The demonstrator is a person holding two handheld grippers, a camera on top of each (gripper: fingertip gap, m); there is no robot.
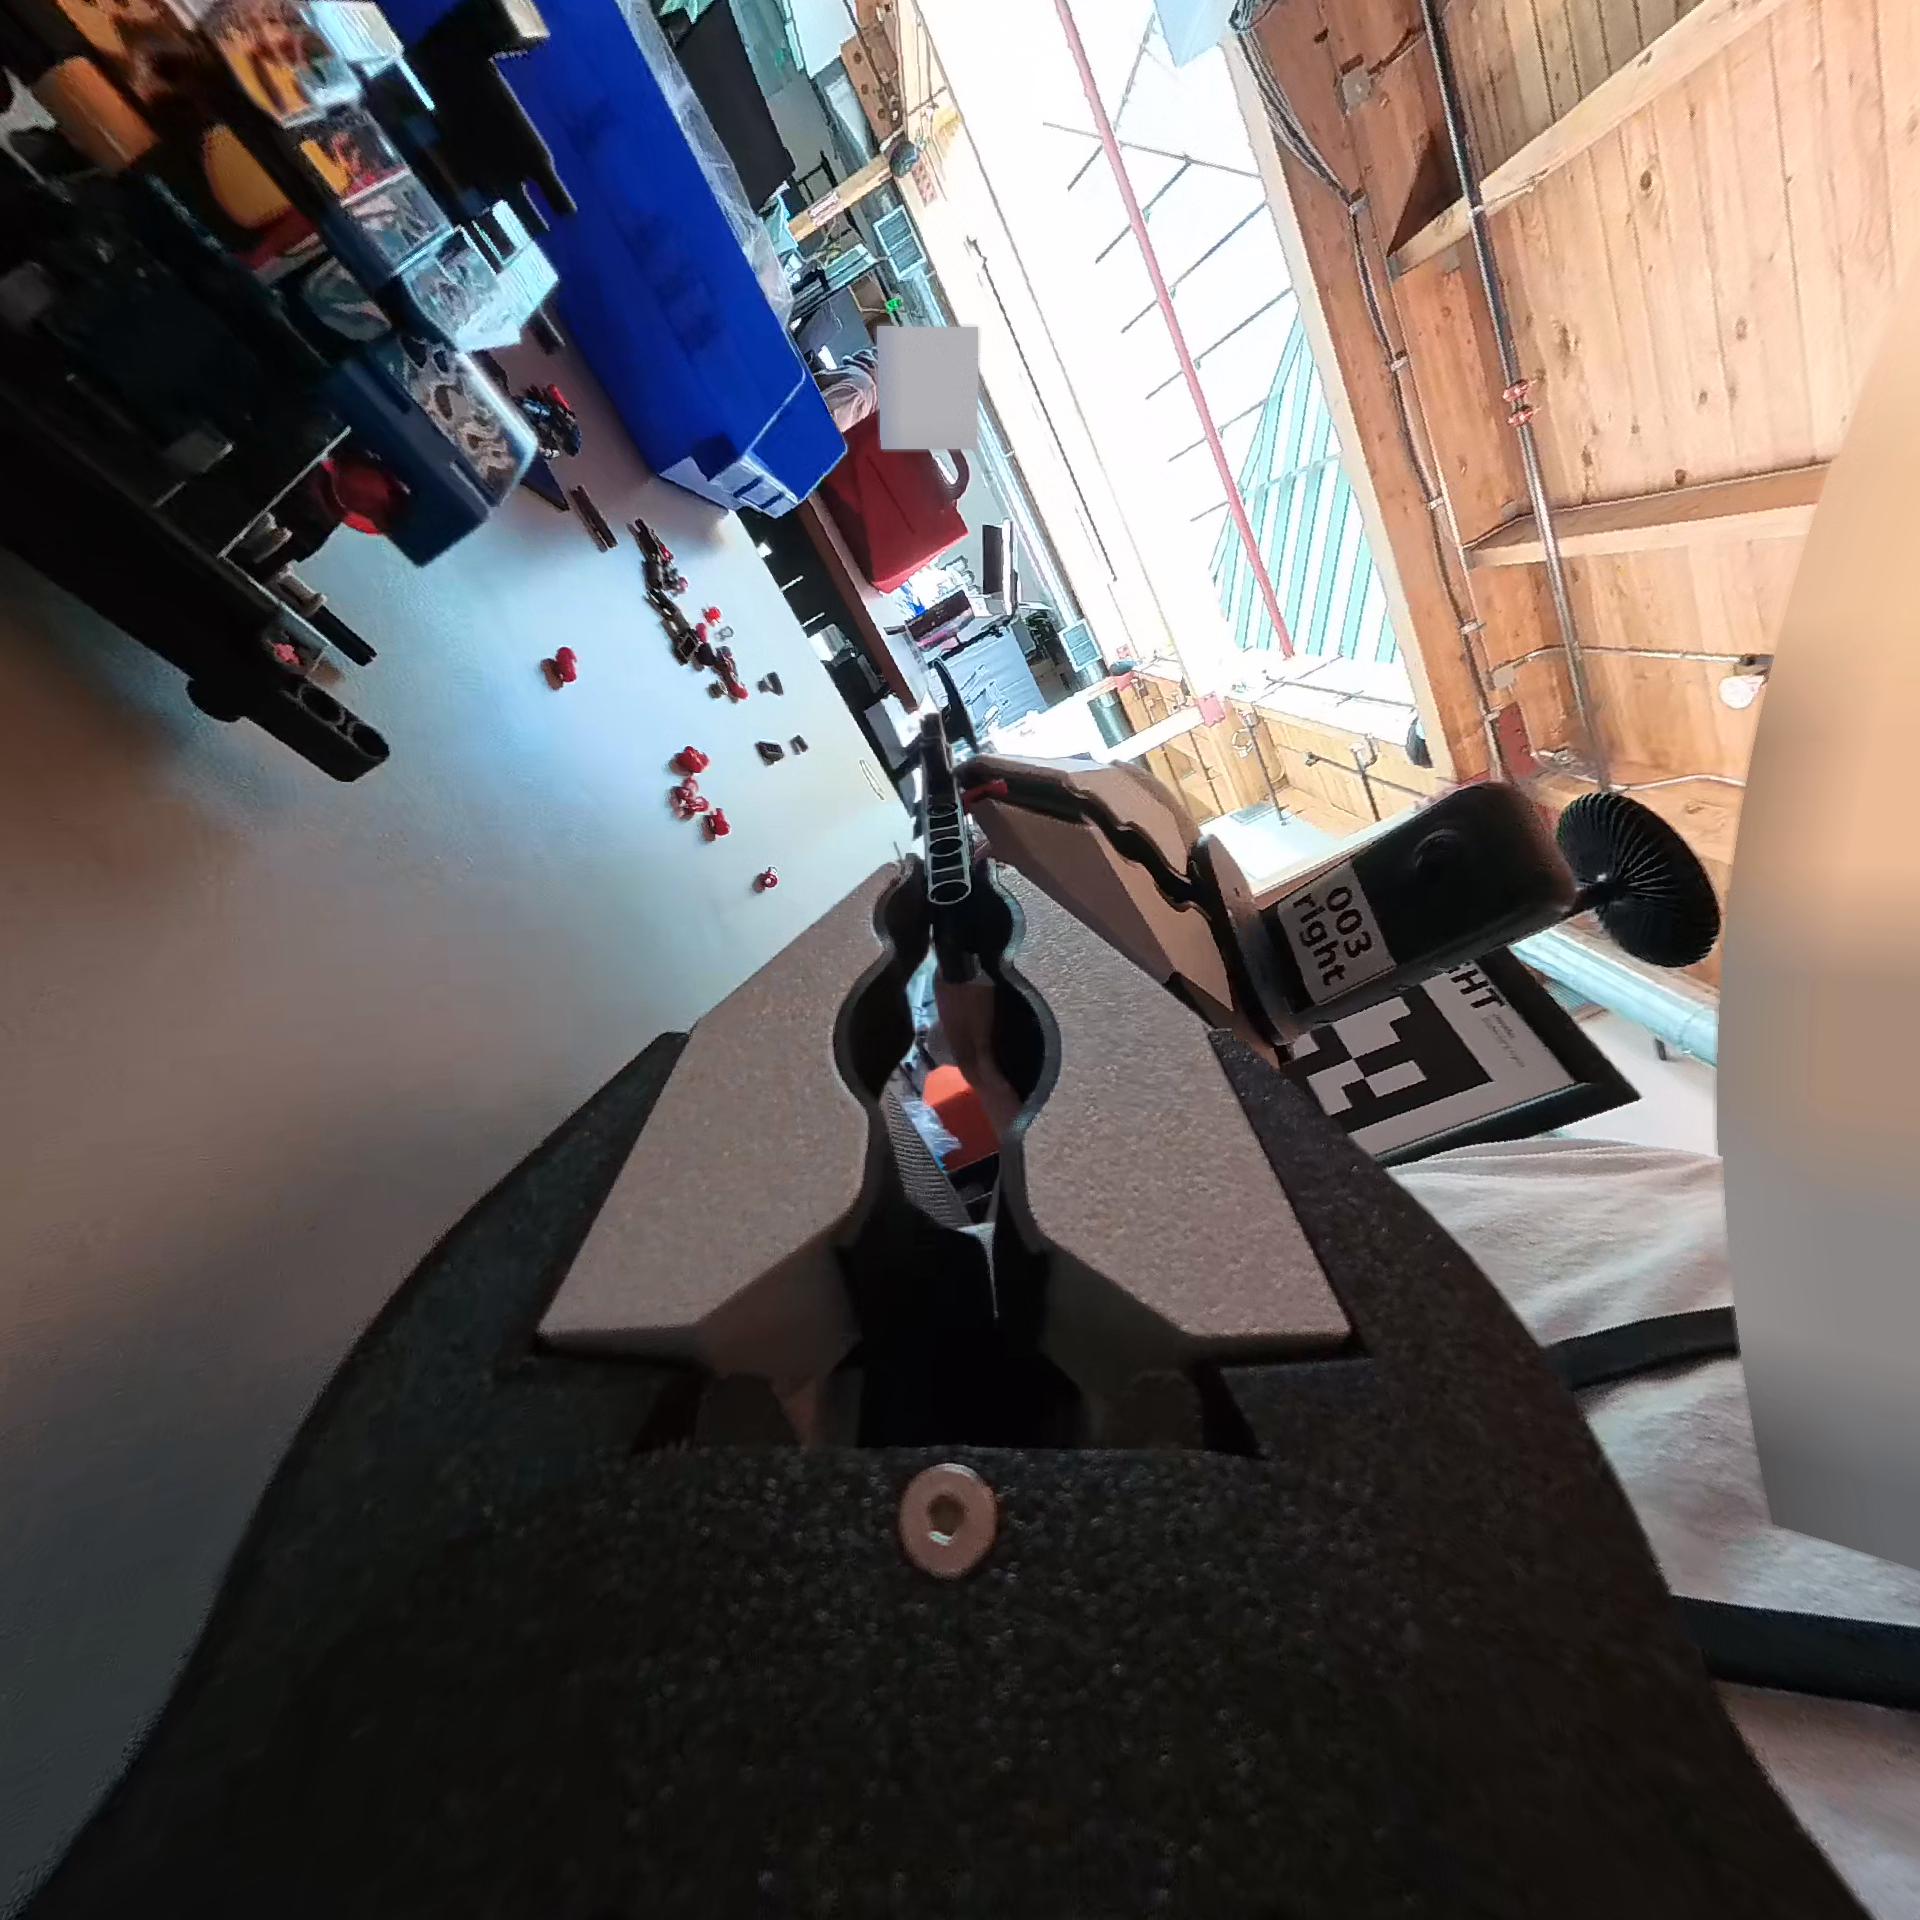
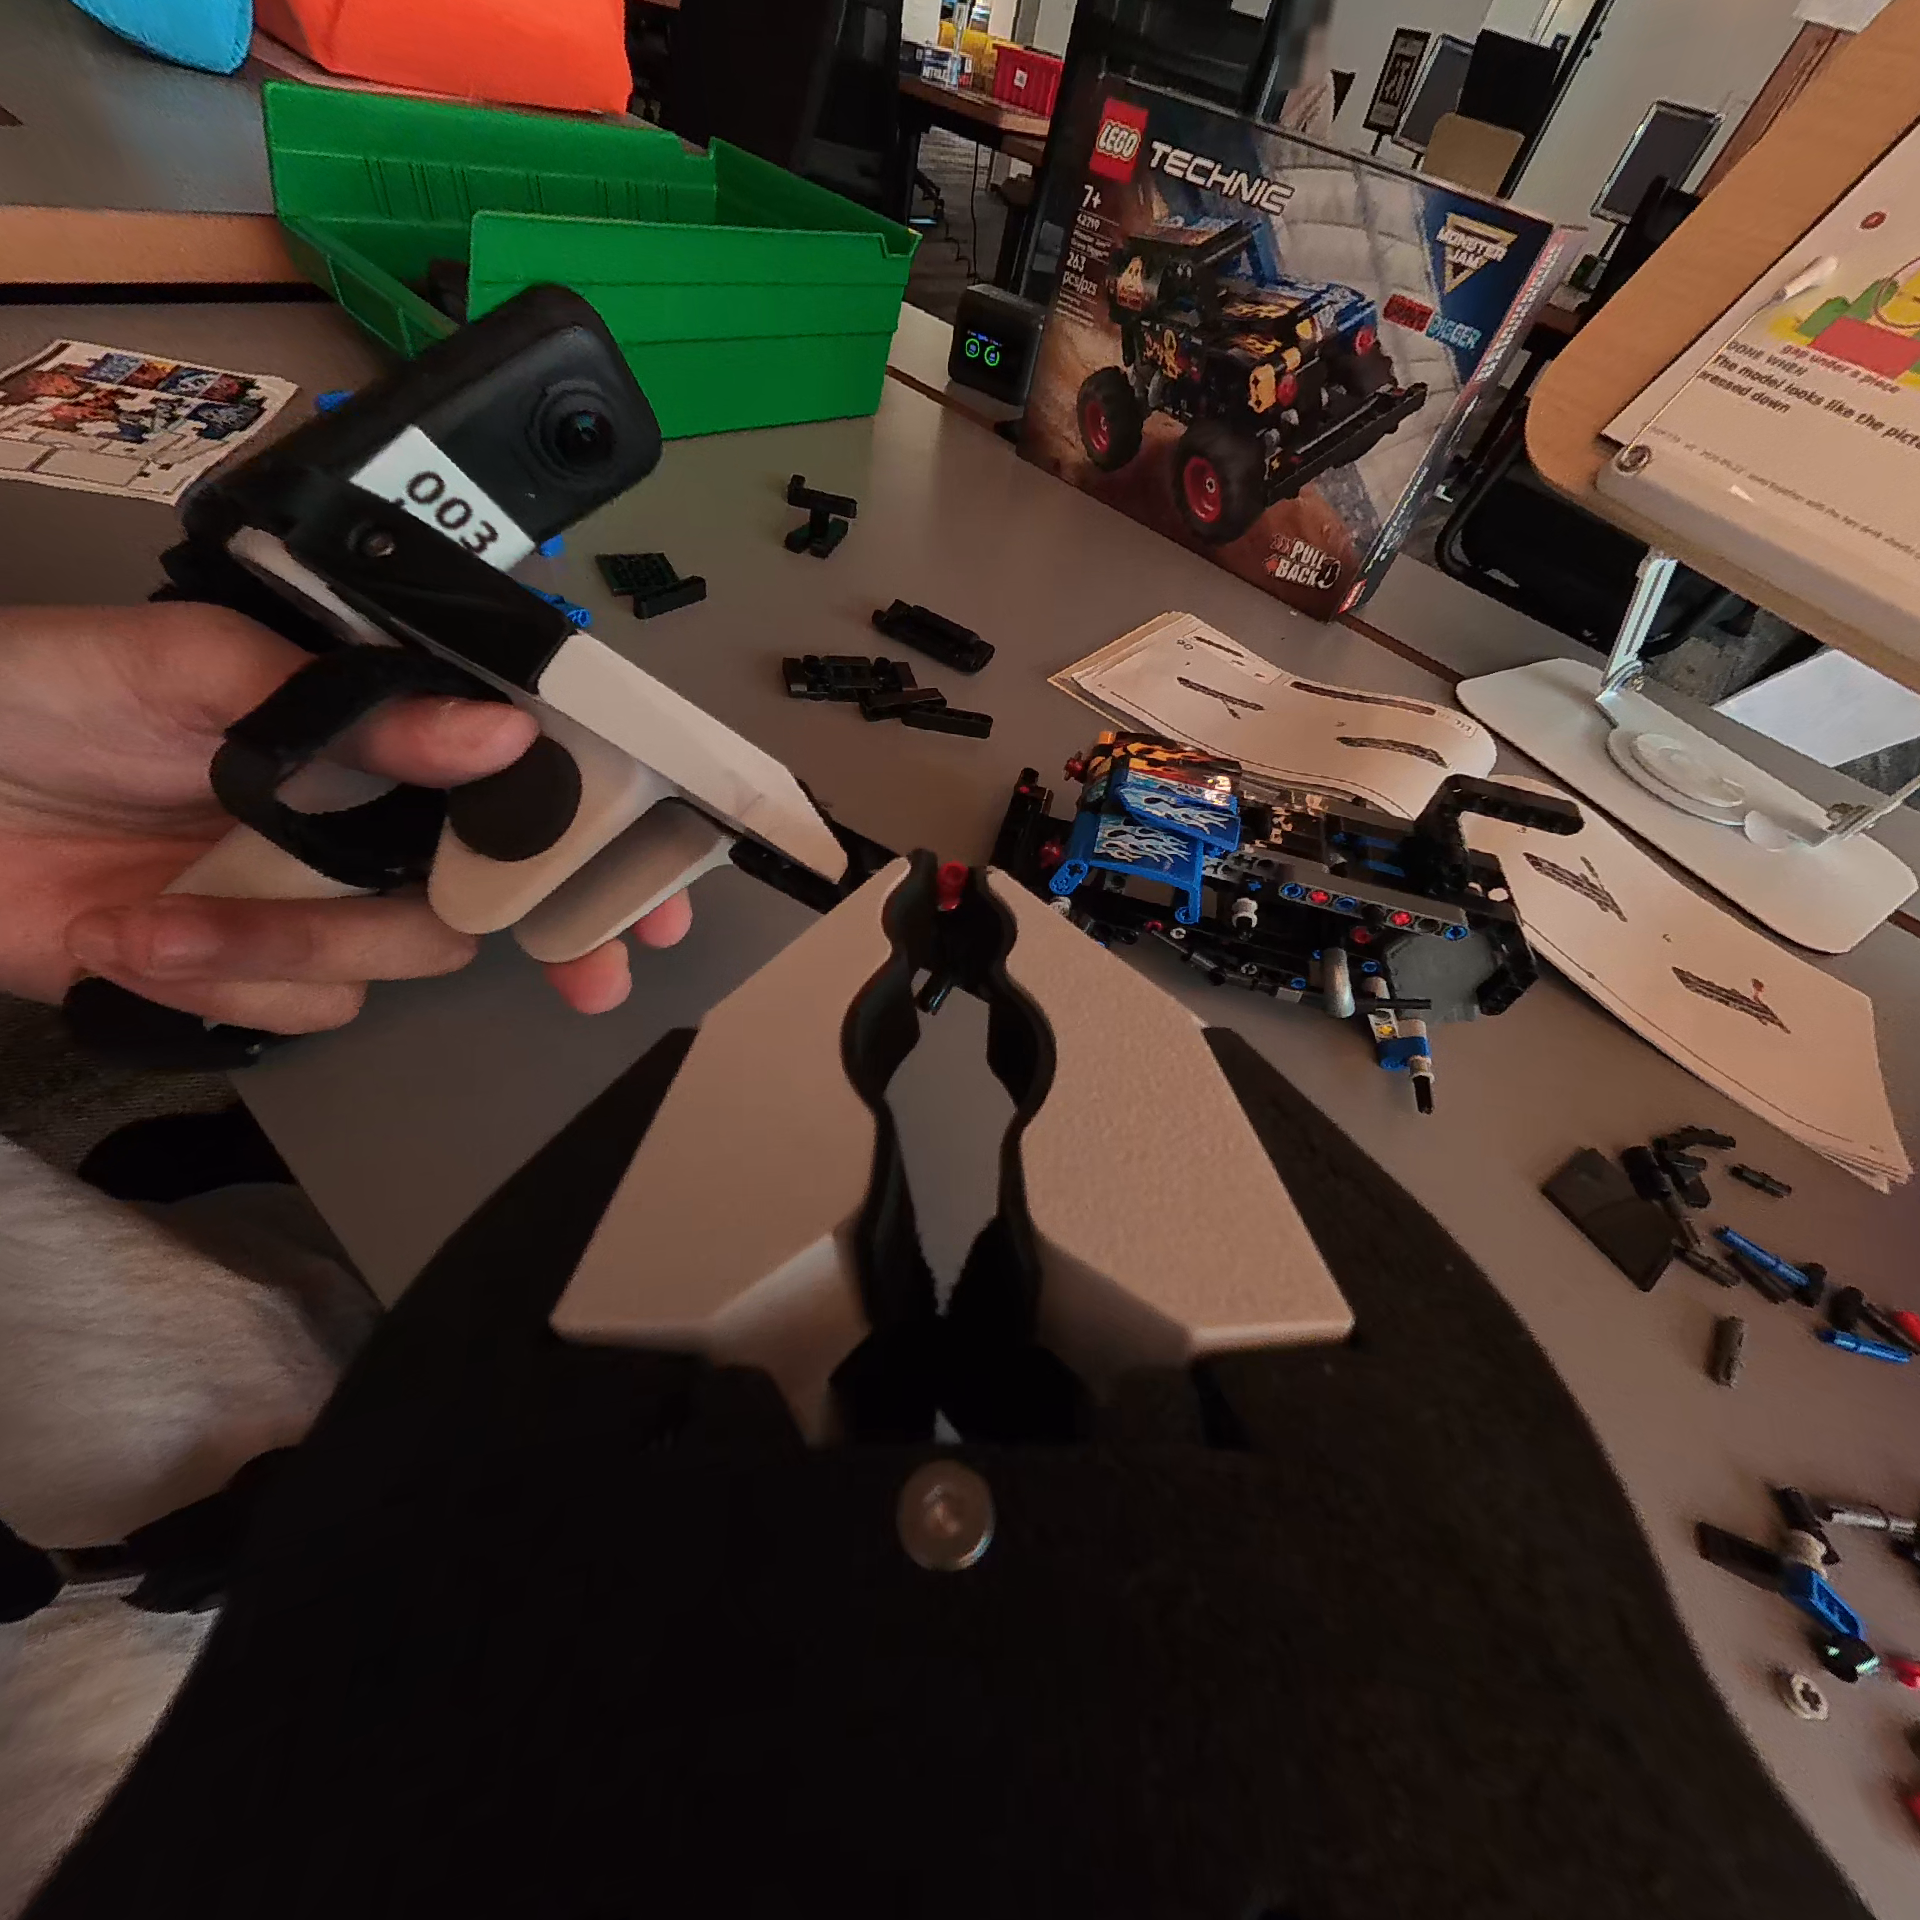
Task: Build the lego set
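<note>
My left gripper (image 1: pixel 951 909) is shut on a black lego beam (image 1: pixel 948 847) with a row of holes, held in the air above the table. My right gripper (image 2: pixel 948 894) is shut on a small red pin (image 2: pixel 948 885). In the left wrist view the right gripper (image 1: pixel 977 777) brings the red pin (image 1: pixel 985 792) right up against the beam's side. In the right wrist view a hand holds the left gripper (image 2: pixel 821 847), tip to tip with mine. The partly built blue and black truck (image 2: pixel 1278 883) lies on the table behind.
The set's box (image 2: pixel 1278 343) stands behind the truck, with the open instruction booklet (image 2: pixel 1662 935) to its right. Green bins (image 2: pixel 623 249) are at the back left. Loose black pieces (image 2: pixel 883 686) and mixed small parts (image 2: pixel 1766 1278) lie on the table. Red pieces (image 1: pixel 691 779) are scattered farther off. Both grippers' tips are close together, under 4 cm apart.
</note>
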